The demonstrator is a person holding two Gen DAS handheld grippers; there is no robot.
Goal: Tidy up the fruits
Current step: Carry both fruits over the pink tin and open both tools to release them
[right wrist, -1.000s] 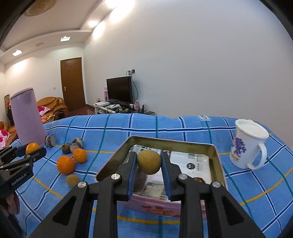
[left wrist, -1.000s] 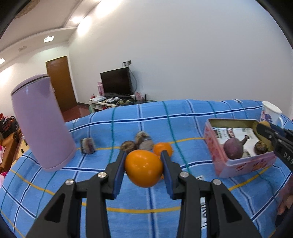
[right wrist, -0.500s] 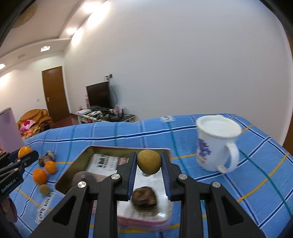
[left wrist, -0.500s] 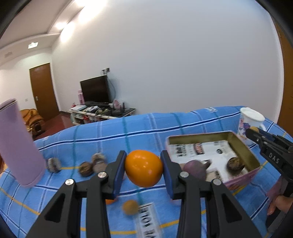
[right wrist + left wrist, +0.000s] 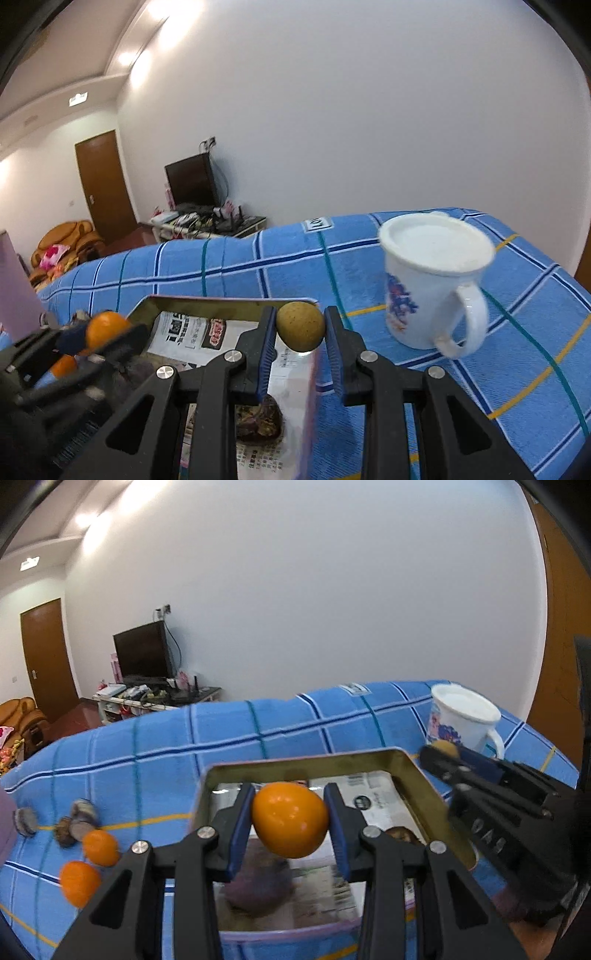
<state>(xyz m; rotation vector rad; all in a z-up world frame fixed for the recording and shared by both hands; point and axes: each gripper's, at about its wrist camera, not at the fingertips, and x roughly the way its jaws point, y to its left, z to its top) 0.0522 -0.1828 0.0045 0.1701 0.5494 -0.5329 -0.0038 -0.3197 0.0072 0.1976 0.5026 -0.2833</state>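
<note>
My left gripper (image 5: 290, 825) is shut on an orange fruit (image 5: 290, 825) and hangs over the pink tin box (image 5: 424, 786), which is lined with printed paper. A purple fruit (image 5: 258, 890) and a brown wrinkled fruit (image 5: 402, 836) lie inside the box. My right gripper (image 5: 300, 330) is shut on a small yellow-brown fruit (image 5: 300, 330), above the box's right wall (image 5: 312, 376) near its far corner. The same brown wrinkled fruit (image 5: 258, 421) lies below it in the box. The left gripper (image 5: 92, 336) with its orange shows at the left of the right wrist view.
Two oranges (image 5: 99, 847) (image 5: 79, 882) and several small brownish fruits (image 5: 74, 823) lie on the blue plaid cloth (image 5: 147, 760) left of the box. A white lidded mug (image 5: 432, 280) stands right of the box. A lilac cylinder (image 5: 16, 295) stands at the far left.
The left gripper has carried the orange rightward from the loose fruits to over the box. The right gripper has shifted right, from over the box's middle to its right wall, nearer the mug.
</note>
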